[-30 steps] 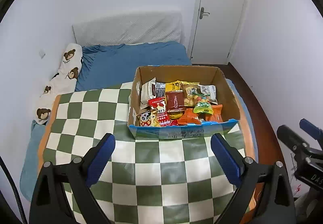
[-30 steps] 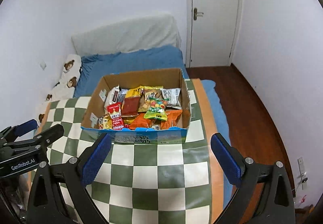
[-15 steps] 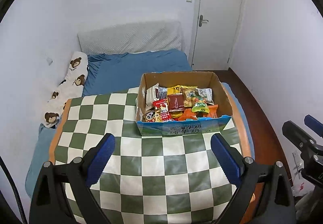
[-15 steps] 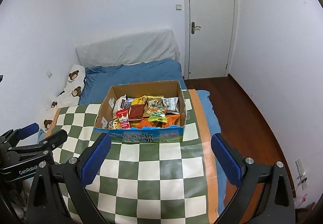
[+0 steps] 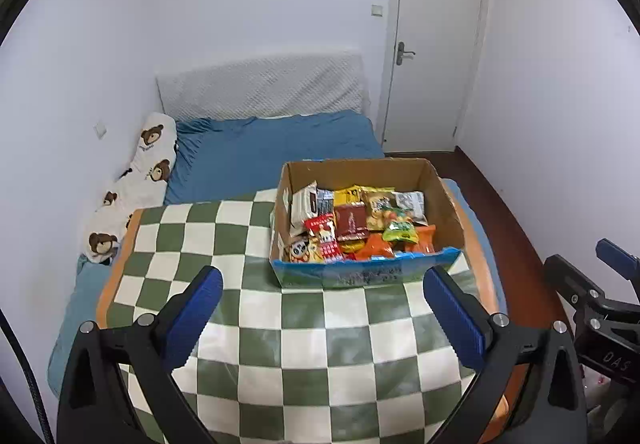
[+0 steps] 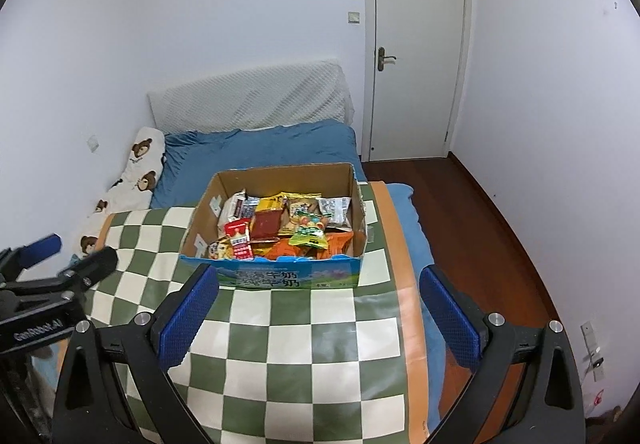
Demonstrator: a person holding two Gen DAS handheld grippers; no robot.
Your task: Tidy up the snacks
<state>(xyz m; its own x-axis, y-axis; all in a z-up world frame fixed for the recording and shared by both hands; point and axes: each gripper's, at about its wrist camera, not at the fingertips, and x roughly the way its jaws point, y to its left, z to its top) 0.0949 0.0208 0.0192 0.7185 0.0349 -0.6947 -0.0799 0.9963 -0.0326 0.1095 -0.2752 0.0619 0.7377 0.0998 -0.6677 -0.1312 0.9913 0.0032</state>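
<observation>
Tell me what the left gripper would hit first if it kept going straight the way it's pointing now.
Probably the checkered cloth just short of the snack box. The left gripper is open and empty, aimed downward with nothing in between, though depth is hard to judge.

My left gripper [image 5: 322, 318] points forward and downward, its black arms spread, and its blue-padded fingers [image 5: 194, 318] have just been opening wider, with nothing between them. My right gripper [image 6: 318, 318] tilts down the same way, its blue-padded fingers [image 6: 450, 318] wide apart and empty. The two hang side by side, each showing at the edge of the other's view.
</observation>
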